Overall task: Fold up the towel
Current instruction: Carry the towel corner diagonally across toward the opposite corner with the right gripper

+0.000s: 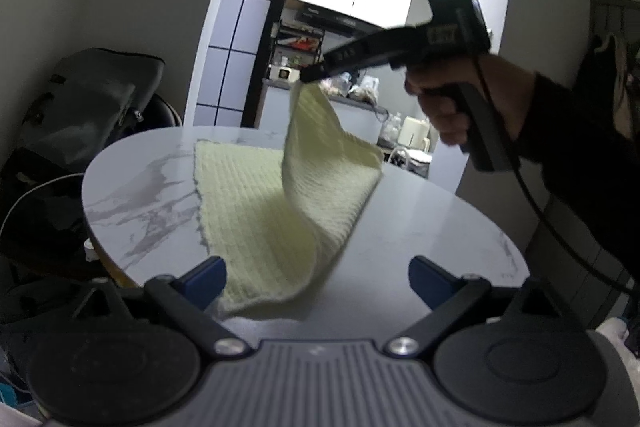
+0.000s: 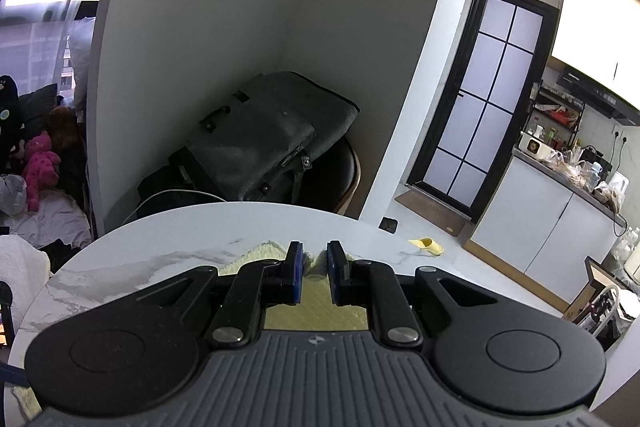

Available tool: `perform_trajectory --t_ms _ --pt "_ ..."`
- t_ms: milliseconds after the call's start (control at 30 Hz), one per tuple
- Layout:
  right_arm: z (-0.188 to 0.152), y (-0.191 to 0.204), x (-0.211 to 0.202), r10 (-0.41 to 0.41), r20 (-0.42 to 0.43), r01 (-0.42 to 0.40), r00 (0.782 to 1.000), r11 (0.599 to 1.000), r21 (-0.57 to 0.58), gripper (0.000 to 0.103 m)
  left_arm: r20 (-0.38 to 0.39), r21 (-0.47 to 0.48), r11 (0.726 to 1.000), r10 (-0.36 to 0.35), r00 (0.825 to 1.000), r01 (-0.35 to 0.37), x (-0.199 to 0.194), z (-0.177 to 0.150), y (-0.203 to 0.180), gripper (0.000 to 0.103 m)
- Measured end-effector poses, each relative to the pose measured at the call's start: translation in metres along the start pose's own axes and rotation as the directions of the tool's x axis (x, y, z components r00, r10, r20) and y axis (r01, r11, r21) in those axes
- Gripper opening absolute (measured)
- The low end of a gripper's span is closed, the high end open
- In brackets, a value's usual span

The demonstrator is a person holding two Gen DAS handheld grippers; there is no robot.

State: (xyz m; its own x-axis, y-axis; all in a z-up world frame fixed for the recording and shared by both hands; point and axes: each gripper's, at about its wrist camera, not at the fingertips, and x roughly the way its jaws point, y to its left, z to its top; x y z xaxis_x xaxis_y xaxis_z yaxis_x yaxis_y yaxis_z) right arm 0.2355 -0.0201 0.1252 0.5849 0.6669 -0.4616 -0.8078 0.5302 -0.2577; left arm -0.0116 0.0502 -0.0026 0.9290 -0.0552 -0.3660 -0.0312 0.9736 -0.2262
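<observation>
A pale yellow waffle towel (image 1: 248,195) lies on a round marble table (image 1: 136,187). Its far right corner is lifted high and curls over toward the middle. My right gripper (image 1: 310,75), held by a hand in a dark sleeve, is shut on that raised corner. In the right wrist view the right gripper (image 2: 314,267) has its blue pads close together with the towel (image 2: 316,315) pinched between them, above the table (image 2: 160,239). My left gripper (image 1: 316,279) stands wide open low over the table's near edge, and the towel's near corner lies just by its left finger.
A grey bag (image 1: 88,99) rests on a dark chair beside the table, also in the right wrist view as the bag (image 2: 264,135). A kitchen counter (image 2: 568,183) and a glass-paned door (image 2: 484,115) stand beyond. A cable (image 1: 560,239) hangs from the right gripper.
</observation>
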Motion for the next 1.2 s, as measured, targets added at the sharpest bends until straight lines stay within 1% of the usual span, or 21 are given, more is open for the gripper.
perform_trajectory --t_ms 167,433,533,700,1200 --pt "0.004 0.002 0.008 -0.001 -0.002 0.001 1.0 1.0 -0.007 0.015 -0.006 0.003 1.0 0.005 1.0 -0.005 -0.002 -0.002 -0.003 0.098" --pt "0.011 0.006 0.021 -0.002 -0.006 0.002 1.0 1.0 -0.018 0.015 0.016 0.039 0.999 0.029 0.999 -0.03 -0.01 -0.007 -0.012 0.097" --pt "0.013 0.007 0.026 -0.002 -0.008 0.002 1.0 1.0 -0.022 0.015 0.019 0.048 0.999 0.008 1.0 -0.009 -0.012 -0.009 -0.015 0.097" --pt "0.016 0.009 0.034 -0.003 -0.013 0.003 1.0 1.0 -0.028 0.015 -0.008 0.046 0.999 0.021 1.0 -0.021 -0.011 -0.01 -0.018 0.097" --pt "0.017 0.02 0.061 0.016 -0.041 -0.018 0.999 0.999 -0.039 0.014 -0.005 0.042 0.999 0.007 1.0 -0.007 -0.016 -0.009 -0.016 0.098"
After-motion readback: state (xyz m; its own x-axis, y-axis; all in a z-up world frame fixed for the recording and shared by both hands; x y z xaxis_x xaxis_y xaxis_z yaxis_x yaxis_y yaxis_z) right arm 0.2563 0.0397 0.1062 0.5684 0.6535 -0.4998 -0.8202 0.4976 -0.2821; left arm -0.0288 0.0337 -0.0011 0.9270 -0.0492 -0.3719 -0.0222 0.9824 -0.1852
